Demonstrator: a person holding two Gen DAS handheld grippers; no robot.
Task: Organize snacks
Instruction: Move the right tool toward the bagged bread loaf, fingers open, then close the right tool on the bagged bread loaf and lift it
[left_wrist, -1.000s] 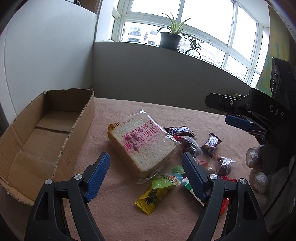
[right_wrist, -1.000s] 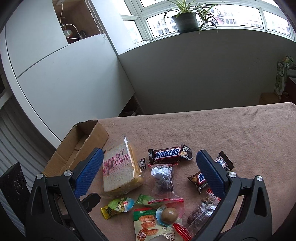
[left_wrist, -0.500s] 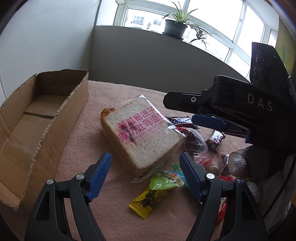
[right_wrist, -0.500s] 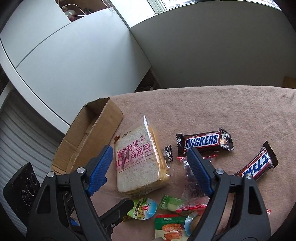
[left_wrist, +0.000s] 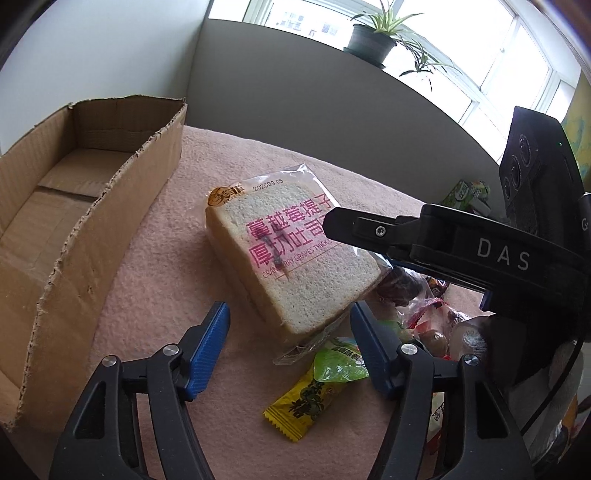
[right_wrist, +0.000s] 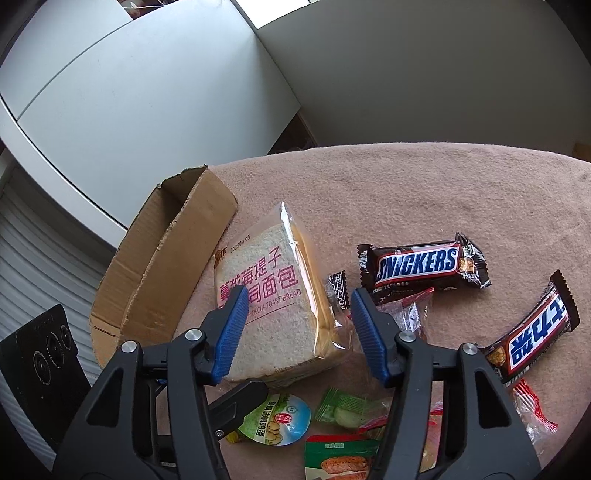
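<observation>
The bagged toast bread (right_wrist: 269, 306), clear wrap with pink print, lies flat on the pink cloth (right_wrist: 406, 184) just beside the empty cardboard box (left_wrist: 55, 229). Bare cloth lies beyond it. Its sealed end points away toward the far wall. The right gripper (right_wrist: 299, 332) and left gripper (left_wrist: 291, 350) straddle it, jaws just narrowing, not yet pressing.

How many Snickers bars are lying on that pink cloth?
2. One Snickers bar lies flat just right of the bagged bread; the other Snickers bar lies slanted further right, near the picture's edge. More could be hidden under the snack pile.
</observation>
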